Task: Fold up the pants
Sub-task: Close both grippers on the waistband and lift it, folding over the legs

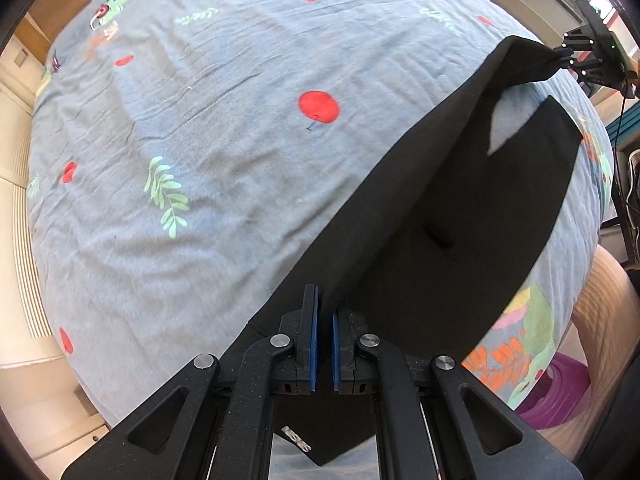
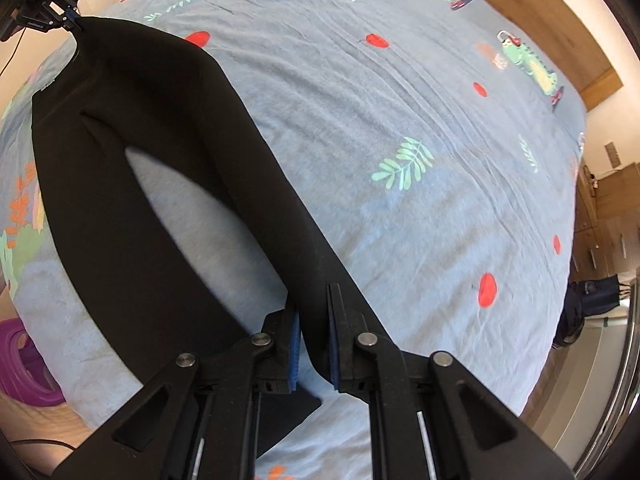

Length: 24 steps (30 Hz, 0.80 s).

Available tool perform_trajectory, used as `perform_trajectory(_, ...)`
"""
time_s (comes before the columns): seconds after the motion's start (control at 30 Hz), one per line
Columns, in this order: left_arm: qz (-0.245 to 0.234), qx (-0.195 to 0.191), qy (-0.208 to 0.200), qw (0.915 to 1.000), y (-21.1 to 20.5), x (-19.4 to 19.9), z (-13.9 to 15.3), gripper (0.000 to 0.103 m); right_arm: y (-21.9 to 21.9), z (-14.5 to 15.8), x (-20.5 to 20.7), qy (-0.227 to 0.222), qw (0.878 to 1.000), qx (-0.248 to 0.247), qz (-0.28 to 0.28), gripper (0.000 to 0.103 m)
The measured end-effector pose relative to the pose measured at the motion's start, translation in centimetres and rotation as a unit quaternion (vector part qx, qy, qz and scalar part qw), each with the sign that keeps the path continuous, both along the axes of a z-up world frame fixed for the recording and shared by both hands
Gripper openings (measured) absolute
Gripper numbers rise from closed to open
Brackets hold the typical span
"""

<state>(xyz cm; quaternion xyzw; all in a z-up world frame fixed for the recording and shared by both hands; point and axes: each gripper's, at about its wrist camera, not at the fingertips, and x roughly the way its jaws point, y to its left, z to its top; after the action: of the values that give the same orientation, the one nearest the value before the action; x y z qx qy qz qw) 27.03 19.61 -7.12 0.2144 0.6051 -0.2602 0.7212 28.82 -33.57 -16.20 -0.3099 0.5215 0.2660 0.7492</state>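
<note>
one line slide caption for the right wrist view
Right hand-held gripper clamps black pants over a printed blue sheet.

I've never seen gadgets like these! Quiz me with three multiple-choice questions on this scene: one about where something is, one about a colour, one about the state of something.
1. Where does the lower part of the pants lie?
A. on a wooden floor
B. on a printed bedsheet
C. in a basket

2. What colour are the pants?
A. black
B. white
C. red

3. How do the two grippers stand?
A. both wide open and empty
B. one open, one clamped
C. both clamped on the pants

Answers:
1. B: the lower cloth lies on the blue bedsheet with its red and green prints.
2. A: the fabric is black in both views.
3. C: the left gripper and the right gripper each pinch an edge of the cloth, which hangs stretched between them.
</note>
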Motion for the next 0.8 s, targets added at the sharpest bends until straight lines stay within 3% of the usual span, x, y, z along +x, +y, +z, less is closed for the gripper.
perform_trajectory(0.1,-0.005,0.003,-0.022,0.9997,-0.5,-2.5,0.5,0.004,-0.2,0.3,-2.5,-0.019,1.000,0.001,-0.001,0.000)
perform_trajectory(0.27,0.016,-0.012,-0.046,0.9987,-1.5,-6.3,-1.3,0.004,-0.9,-0.4,-6.4,-0.050,0.999,0.005,-0.020,0.000)
perform_trajectory(0.4,0.058,-0.047,-0.038,0.9965,-1.1,-8.5,-2.9,0.003,-1.8,-1.4,-8.9,-0.077,0.995,0.025,-0.053,0.000)
perform_trajectory(0.63,0.087,-0.044,-0.008,0.9953,-1.9,-10.9,-7.4,0.003,-1.5,-6.8,-11.6,-0.067,0.995,-0.002,-0.073,0.000)
perform_trajectory(0.8,0.080,-0.029,-0.003,0.9964,-2.8,-11.7,-9.1,0.004,-1.7,-8.3,-12.5,-0.089,0.992,-0.003,-0.091,0.000)
